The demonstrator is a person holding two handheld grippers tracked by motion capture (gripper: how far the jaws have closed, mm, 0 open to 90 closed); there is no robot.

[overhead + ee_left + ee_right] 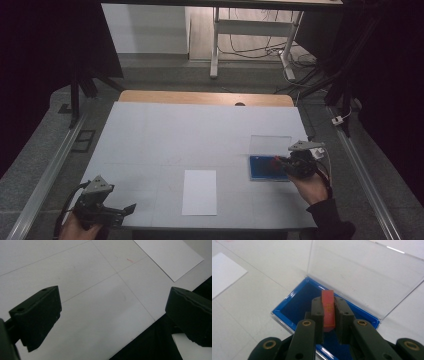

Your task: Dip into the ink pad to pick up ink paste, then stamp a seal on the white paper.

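One red block [328, 308] sits clamped in the right claw [328, 311], just above the blue tray of one open case [294, 305] at the table's [165, 130] right side; its clear lid [362, 272] stands raised behind. One paper sheet [199, 192] lies well apart, mid-table. The left claw [112, 315] gapes empty over the table's near edge.

red block [328, 311] partly behind jaws
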